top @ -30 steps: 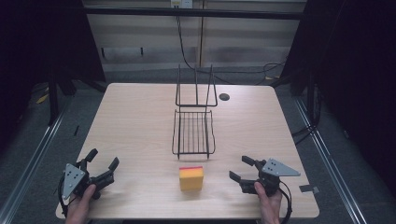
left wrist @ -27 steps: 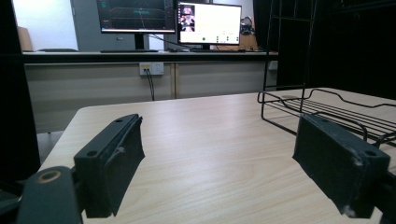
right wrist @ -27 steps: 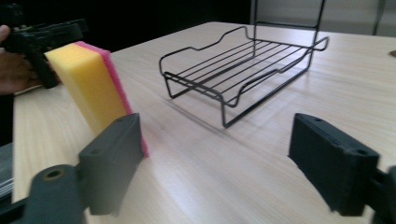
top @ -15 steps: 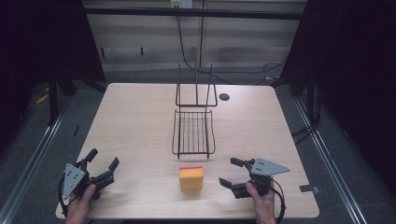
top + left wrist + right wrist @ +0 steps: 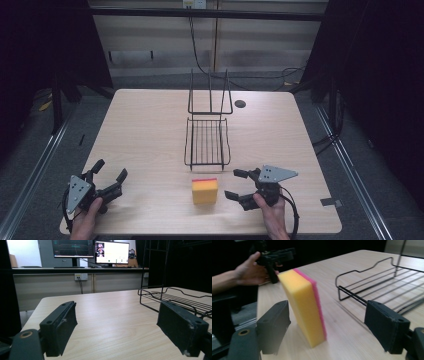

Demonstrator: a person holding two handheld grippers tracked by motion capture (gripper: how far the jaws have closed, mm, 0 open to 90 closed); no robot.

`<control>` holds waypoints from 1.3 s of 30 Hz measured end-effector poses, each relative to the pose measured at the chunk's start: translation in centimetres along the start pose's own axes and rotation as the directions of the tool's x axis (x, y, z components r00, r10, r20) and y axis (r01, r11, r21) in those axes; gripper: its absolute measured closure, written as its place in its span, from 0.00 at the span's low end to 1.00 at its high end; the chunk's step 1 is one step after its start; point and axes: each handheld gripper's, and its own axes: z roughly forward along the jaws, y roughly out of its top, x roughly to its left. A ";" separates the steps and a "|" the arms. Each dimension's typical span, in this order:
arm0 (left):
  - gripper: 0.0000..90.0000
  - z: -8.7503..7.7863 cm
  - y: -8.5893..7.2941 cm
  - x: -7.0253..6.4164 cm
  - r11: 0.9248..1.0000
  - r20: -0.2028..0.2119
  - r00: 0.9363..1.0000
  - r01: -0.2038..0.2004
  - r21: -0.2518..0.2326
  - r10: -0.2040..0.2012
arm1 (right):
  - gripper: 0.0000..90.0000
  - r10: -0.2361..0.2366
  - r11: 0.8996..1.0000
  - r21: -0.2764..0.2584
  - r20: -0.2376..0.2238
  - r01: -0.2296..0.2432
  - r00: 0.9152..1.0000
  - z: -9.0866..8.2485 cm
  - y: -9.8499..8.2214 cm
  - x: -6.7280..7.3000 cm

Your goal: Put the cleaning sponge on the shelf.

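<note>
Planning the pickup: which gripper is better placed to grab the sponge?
Right. The right gripper sits open just beside the sponge, jaws facing it; in its own view the sponge stands between them. The left gripper is open too, but well off to the left, pointing away.

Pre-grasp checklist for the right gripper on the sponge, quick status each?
1. Right gripper jaws open: ok.
2. Sponge between the jaws' line in the right gripper view, not yet touched: ok.
3. Sponge standing on edge, yellow side toward the near jaw: ok.
4. Wire rack apart from the sponge: ok.
5. Left gripper open, away at the table's left corner: ok.
6. Sponge firmness under squeeze: cannot tell.
</note>
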 end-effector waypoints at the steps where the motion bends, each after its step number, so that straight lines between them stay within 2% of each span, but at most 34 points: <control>1: 0.17 0.0 0.0 0.0 1.000 0.000 1.000 0.000 0.000 0.000 | 0.20 0.001 1.000 0.008 -0.001 -0.001 1.000 0.2 0.1 0.1; 7: 0.17 0.0 0.0 0.0 1.000 0.000 1.000 0.001 0.000 -0.001 | 0.27 -0.022 1.000 0.005 -0.042 0.022 0.999 0.9 0.3 0.2; 16: 0.17 0.0 0.0 0.0 1.000 0.000 1.000 0.000 0.000 0.000 | 0.27 -0.049 0.999 0.007 -0.108 0.050 0.993 1.7 1.4 0.6; 23: 0.17 0.0 0.0 0.0 1.000 0.000 1.000 0.000 0.001 0.000 | 0.30 -0.060 0.998 0.018 -0.149 0.063 0.987 2.6 1.5 0.5; 28: 0.17 0.0 0.0 0.0 1.000 0.000 1.000 0.000 0.001 0.000 | 0.30 -0.070 0.997 0.023 -0.177 0.076 0.982 3.3 1.7 0.3; 31: 0.17 0.0 0.0 0.0 1.000 0.000 1.000 0.001 0.000 -0.001 | 0.30 -0.095 0.995 0.004 -0.200 0.098 0.975 3.9 2.0 0.2; 39: 0.17 0.0 0.0 0.0 1.000 0.000 1.000 0.000 0.000 0.000 | 0.35 -0.088 0.996 0.002 -0.260 0.092 0.962 5.1 2.2 -0.1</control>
